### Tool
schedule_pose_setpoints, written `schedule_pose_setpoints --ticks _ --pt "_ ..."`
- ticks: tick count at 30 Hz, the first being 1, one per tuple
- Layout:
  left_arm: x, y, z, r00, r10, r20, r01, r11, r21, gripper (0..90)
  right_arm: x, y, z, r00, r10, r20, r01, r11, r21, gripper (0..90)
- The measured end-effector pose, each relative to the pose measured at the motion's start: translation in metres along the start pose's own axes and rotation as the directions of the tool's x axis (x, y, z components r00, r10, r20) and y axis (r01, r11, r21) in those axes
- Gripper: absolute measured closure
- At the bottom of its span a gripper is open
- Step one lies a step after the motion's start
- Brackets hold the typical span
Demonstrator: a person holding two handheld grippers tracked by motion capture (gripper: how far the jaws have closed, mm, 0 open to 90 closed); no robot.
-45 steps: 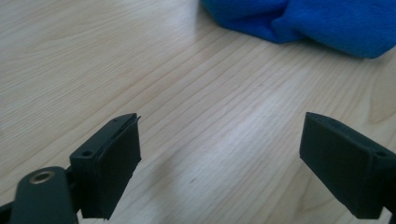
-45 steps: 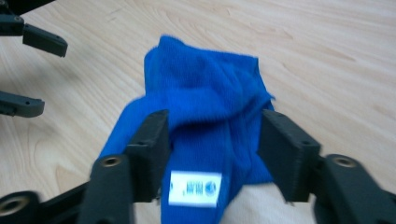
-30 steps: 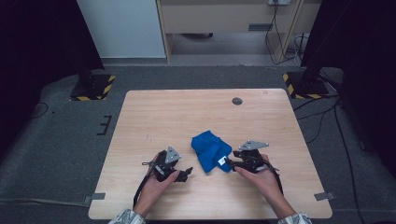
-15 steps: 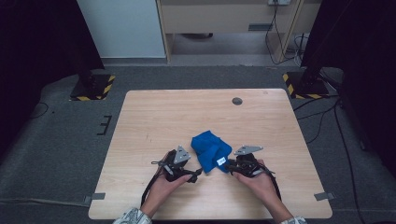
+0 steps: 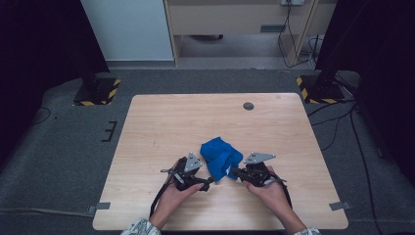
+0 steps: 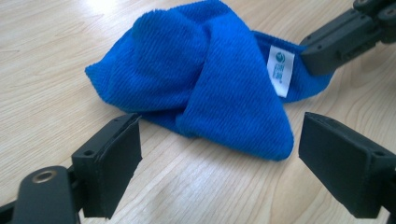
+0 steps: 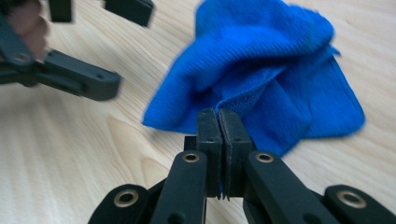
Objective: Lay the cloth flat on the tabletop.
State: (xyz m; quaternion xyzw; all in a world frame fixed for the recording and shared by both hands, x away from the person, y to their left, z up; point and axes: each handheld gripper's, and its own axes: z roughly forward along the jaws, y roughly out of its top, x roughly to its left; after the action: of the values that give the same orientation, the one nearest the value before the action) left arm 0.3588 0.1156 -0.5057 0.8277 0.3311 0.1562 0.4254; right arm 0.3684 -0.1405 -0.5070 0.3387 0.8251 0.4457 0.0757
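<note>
Your right tongs (image 7: pixel 218 122) have just closed, pinching the blue cloth's (image 7: pixel 261 70) edge. Your left tongs (image 6: pixel 219 154) stand open just short of it on the worktop (image 5: pixel 161 122); their view shows its white label (image 6: pixel 279 70).

The cloth (image 5: pixel 220 155) lies on the table (image 5: pixel 161 117) near its front edge. The left gripper (image 5: pixel 204 183) sits just left of it, the right gripper (image 5: pixel 234 172) at its right edge.
</note>
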Motion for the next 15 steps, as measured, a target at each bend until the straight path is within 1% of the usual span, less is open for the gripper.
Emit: schedule_pose_setpoints --ticks 3,6,8,10,12,14,15 --pt "-0.002 0.001 0.001 0.9999 0.012 0.008 -0.012 0.9999 0.001 13.7 0.005 0.004 -0.002 0.9997 -0.016 -0.017 0.016 0.999 -0.036 88.5" --pt "-0.004 0.002 0.004 0.9999 0.01 0.011 -0.01 0.9999 0.003 15.4 0.008 0.007 -0.004 0.9992 -0.025 -0.03 0.023 0.998 -0.06 88.5" --pt "-0.006 0.003 0.008 0.9997 0.022 0.005 -0.022 0.9997 0.012 18.8 0.009 0.008 -0.004 0.9991 -0.027 -0.032 0.025 0.998 -0.063 88.5" --pt "-0.006 0.004 0.013 0.9999 0.014 0.001 -0.014 0.9998 0.016 21.4 0.009 0.008 -0.003 0.9989 -0.031 -0.034 0.029 0.998 -0.062 88.5" --pt "-0.005 0.007 0.017 0.9994 0.034 -0.007 -0.034 0.999 0.028 24.8 0.01 0.008 -0.003 0.9988 -0.035 -0.035 0.033 0.998 -0.06 88.5" --pt "-0.002 0.009 0.023 0.9997 0.024 -0.01 -0.023 0.9991 0.036 28.7 0.01 0.008 -0.003 0.9985 -0.039 -0.038 0.037 0.997 -0.061 88.5" --pt "0.0 0.009 0.026 0.9997 0.023 -0.01 -0.023 0.9988 0.043 32.5 0.011 0.008 -0.003 0.9983 -0.043 -0.038 0.041 0.997 -0.062 88.5"
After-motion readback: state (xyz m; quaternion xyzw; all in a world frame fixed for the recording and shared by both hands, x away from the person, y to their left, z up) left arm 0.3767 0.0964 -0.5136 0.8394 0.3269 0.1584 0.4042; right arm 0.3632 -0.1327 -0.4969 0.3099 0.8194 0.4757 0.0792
